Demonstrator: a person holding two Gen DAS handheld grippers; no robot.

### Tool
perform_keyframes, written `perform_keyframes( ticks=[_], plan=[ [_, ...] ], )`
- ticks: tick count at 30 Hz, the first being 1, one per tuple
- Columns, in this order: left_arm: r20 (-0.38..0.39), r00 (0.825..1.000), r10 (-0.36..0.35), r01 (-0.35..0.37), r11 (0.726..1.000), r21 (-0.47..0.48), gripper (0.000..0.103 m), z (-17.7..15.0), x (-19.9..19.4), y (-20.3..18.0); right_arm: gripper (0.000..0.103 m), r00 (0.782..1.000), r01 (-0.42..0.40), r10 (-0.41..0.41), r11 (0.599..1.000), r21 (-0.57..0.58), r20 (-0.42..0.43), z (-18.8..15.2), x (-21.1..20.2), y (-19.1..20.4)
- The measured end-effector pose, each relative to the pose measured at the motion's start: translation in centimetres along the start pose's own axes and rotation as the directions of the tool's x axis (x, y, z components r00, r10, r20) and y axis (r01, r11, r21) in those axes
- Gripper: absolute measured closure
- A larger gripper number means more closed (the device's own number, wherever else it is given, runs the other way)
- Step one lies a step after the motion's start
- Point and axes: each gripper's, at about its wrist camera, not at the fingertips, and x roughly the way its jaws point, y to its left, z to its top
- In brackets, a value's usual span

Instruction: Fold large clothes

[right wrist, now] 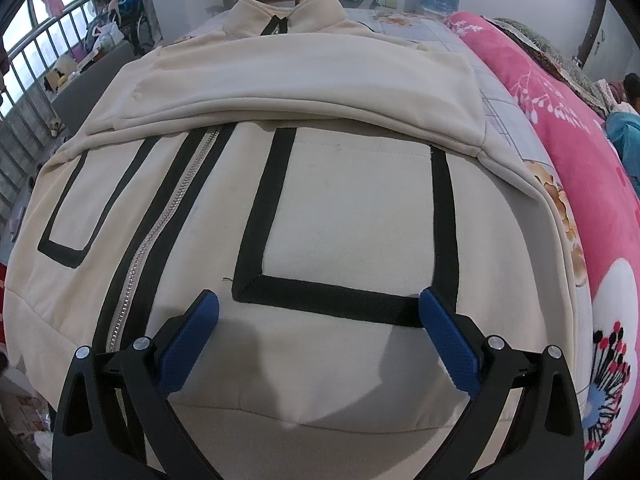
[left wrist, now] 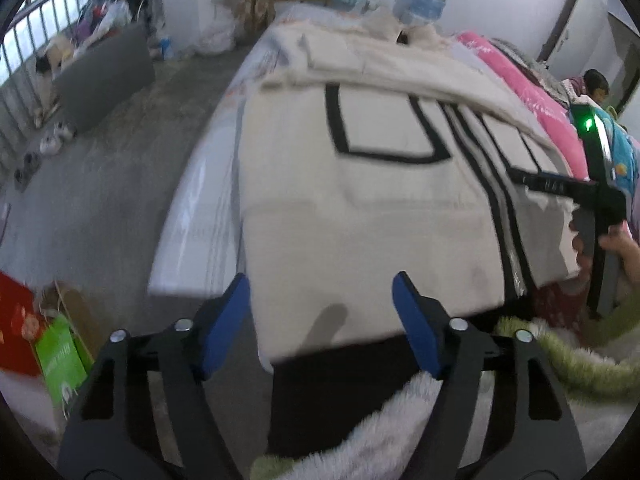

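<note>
The cream jacket (right wrist: 340, 208) lies flat on the bed (right wrist: 500, 108), its long axis running away from me, collar (right wrist: 288, 12) at the far end, zip (right wrist: 160, 232) up the front, sleeves folded across the chest. My right gripper (right wrist: 320, 330) hangs spread wide over the hem by the black pocket trim (right wrist: 332, 300), holding nothing. My left gripper (left wrist: 320, 312) is also spread and empty at the hem's edge

Both wrist views face the jacket (right wrist: 320, 208) closely.
</note>
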Motion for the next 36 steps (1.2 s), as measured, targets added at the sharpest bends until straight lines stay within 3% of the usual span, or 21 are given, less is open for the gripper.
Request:
perform_keyframes(
  ticks=[5, 11, 17, 23, 27, 32, 36],
  plan=[
    [-0.014, 1.0, -0.025, 0.024, 0.996, -0.091, 0.049, -1.2, 0.8, 1.8, 0.006, 1.0, 0.002, -0.002, 1.0, 0.001, -0.008, 0.1, 0.0, 0.1],
    [-0.031, 0.994, -0.107, 0.098, 0.974, -0.203, 0.057, -2.0, 2.0, 3.9, 0.006, 1.0, 0.008, -0.008, 1.0, 0.009, -0.017, 0.2, 0.1, 0.2],
    [-0.004, 0.98, -0.199, 0.194, 0.957, -0.216, 0.075, -2.1, 1.4, 3.6, 0.006, 1.0, 0.008, -0.008, 1.0, 0.01, -0.022, 0.3, 0.1, 0.3],
    [0.062, 0.966, -0.253, 0.26, 0.95, -0.174, 0.075, -1.3, -0.4, 2.6, 0.006, 1.0, 0.011, -0.011, 1.0, 0.013, -0.026, 0.3, 0.1, 0.3],
    [0.046, 0.965, -0.257, 0.261, 0.941, -0.217, 0.075, -1.2, 0.7, 2.8, 0.006, 0.999, 0.011, -0.011, 1.0, 0.013, -0.031, 0.3, 0.2, 0.2],
    [0.064, 0.949, -0.31, 0.315, 0.911, -0.265, 0.072, -1.4, 1.0, 3.7, 0.006, 1.0, 0.013, -0.012, 1.0, 0.015, -0.028, 0.3, 0.2, 0.2],
    [0.053, 0.95, -0.307, 0.308, 0.9, -0.308, 0.072, -1.8, 1.8, 4.3, 0.006, 1.0, 0.013, -0.012, 1.0, 0.015, -0.026, 0.3, 0.2, 0.2]
  ],
)
